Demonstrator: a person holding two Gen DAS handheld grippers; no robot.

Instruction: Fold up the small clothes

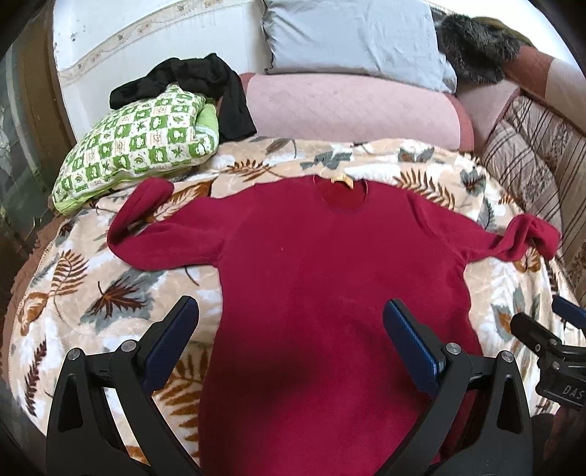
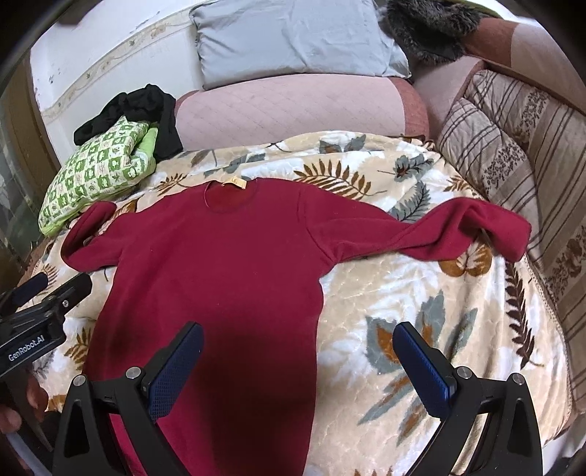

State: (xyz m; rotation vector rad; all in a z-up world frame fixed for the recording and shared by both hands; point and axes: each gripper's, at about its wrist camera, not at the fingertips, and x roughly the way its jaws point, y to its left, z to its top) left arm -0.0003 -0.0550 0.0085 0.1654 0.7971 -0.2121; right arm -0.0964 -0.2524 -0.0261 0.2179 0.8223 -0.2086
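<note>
Spread flat beyond both sets of fingers on a leaf-print blanket [image 1: 91, 278]: red long-sleeved top [image 1: 329, 278], collar far, hem near. Left gripper [image 1: 291, 322] wide open, empty, straddling the top's left edge; right gripper [image 2: 298, 348] likewise over its right edge. Best next: pinch one curled cuff [image 2: 509, 234], fold inward without dragging the body.

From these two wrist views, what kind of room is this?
Likely a bedroom: a red top lies spread on a leaf-print blanket over a bed, with a grey pillow and a green checked cushion at its far end.
</note>
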